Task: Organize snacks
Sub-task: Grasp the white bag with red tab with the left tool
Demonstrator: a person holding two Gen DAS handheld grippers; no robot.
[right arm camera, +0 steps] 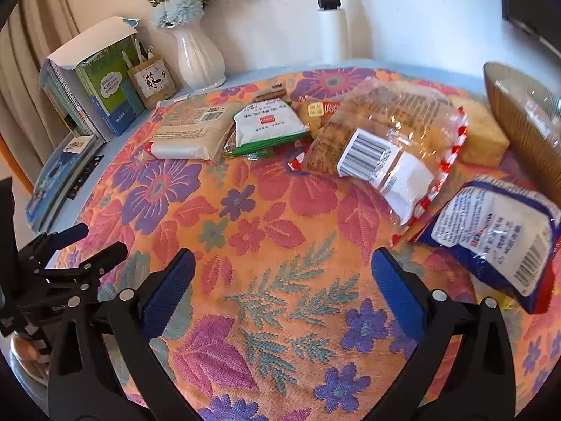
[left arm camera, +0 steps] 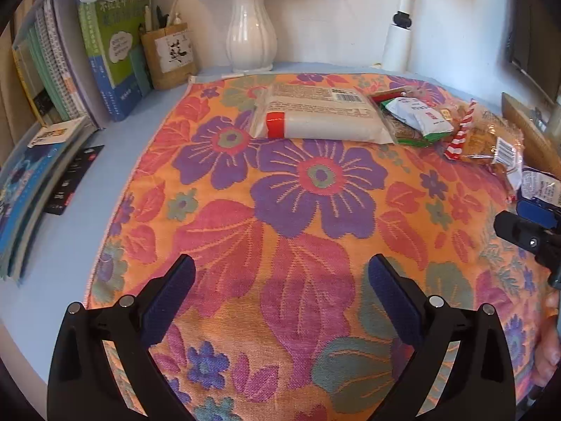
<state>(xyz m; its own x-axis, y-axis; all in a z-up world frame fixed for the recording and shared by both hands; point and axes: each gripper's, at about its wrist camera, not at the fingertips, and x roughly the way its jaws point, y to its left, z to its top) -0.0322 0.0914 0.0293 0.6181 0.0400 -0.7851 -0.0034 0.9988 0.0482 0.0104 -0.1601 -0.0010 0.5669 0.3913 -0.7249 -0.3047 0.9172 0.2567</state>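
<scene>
Snacks lie along the far side of a flowered cloth (left arm camera: 298,217). A flat white pack with a red band (left arm camera: 315,115) (right arm camera: 189,133) is leftmost, then a green-and-white packet (left arm camera: 417,115) (right arm camera: 266,122). A clear bag of brown biscuits with red-striped edges (left arm camera: 487,140) (right arm camera: 389,144) follows, and a blue-and-white bag (right arm camera: 498,238) (left arm camera: 540,186) lies at the right. My left gripper (left arm camera: 280,291) is open and empty, above the cloth's near part. My right gripper (right arm camera: 280,291) is open and empty, just left of the blue bag.
A wicker basket (right arm camera: 526,119) (left arm camera: 526,129) stands at the far right, with a yellow cake block (right arm camera: 480,133) beside it. Books (left arm camera: 91,70), a pen holder (left arm camera: 168,56), a white vase (left arm camera: 250,35) and a white lamp post (left arm camera: 399,28) line the back and left.
</scene>
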